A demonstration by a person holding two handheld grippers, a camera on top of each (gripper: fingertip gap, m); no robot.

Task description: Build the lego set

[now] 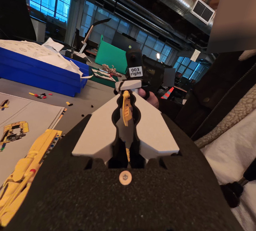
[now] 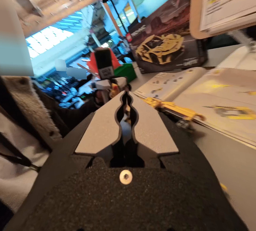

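Observation:
My left gripper (image 1: 125, 97) is shut on a curved yellow lego piece (image 1: 125, 111), which stands upright between its fingers, lifted off the table. My right gripper (image 1: 128, 85) faces it, tip to tip, just above the piece's top end. In the right wrist view my right gripper (image 2: 126, 93) has its jaws closed to a thin slit, and the blur hides whether anything small is between them. The left gripper (image 2: 110, 85) with the yellow piece (image 2: 115, 90) is right in front of it. The partly built yellow car (image 1: 20, 169) lies on the table at lower left, and also shows in the right wrist view (image 2: 173, 108).
An open instruction booklet (image 1: 27, 113) lies on the grey table under the car. Small loose pieces (image 1: 40, 95) lie beyond it. A blue bin (image 1: 41, 72) full of torn paper bags stands behind. The set's box (image 2: 166, 44) stands at the back. A person's jacket (image 1: 221, 99) is close on the right. The partly built yellow car (image 1: 20, 169) is about equally far from each gripper, around 15 cm. It is also in sight in the right wrist view (image 2: 169, 103).

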